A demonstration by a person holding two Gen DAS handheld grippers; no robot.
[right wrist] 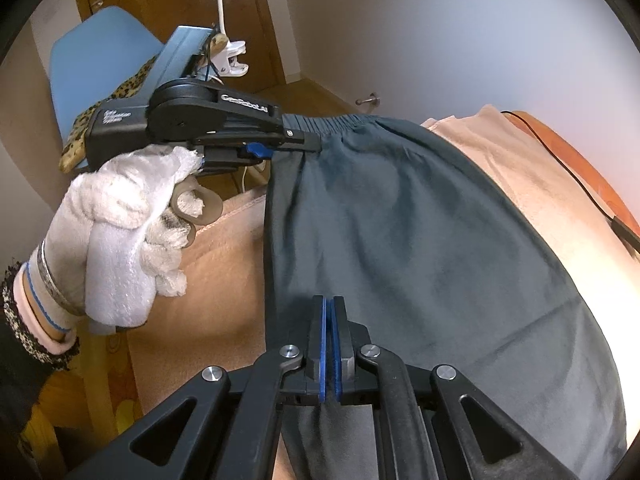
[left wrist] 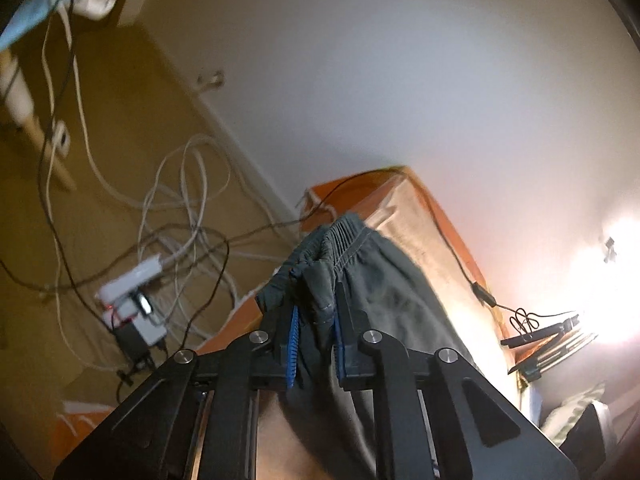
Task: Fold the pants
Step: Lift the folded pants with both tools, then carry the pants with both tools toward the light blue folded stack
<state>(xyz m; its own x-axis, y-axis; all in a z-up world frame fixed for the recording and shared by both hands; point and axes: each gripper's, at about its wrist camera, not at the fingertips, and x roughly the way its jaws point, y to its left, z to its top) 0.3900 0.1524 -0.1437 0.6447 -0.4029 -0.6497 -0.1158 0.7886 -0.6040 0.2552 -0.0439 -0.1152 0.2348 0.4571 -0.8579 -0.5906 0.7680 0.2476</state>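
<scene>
Right wrist view: both tongs (right wrist: 329, 312) clench pants (right wrist: 420, 240); lettering perhaps "GenRobot.AI".

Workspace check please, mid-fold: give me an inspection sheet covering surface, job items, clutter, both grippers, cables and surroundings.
Surface: peach blanket over an orange-edged bed.
Job's things: dark grey pants spread on the blanket, elastic waistband at the far end.
Clutter: dark flat items near the bright lamp glare.
Grippers: left gripper shut on the bunched waistband; right gripper shut on the pants' near part.
Cables: tangled white cables on the floor; black cord along the bed edge.
Surroundings: white wall, wooden door, blue chair.
</scene>
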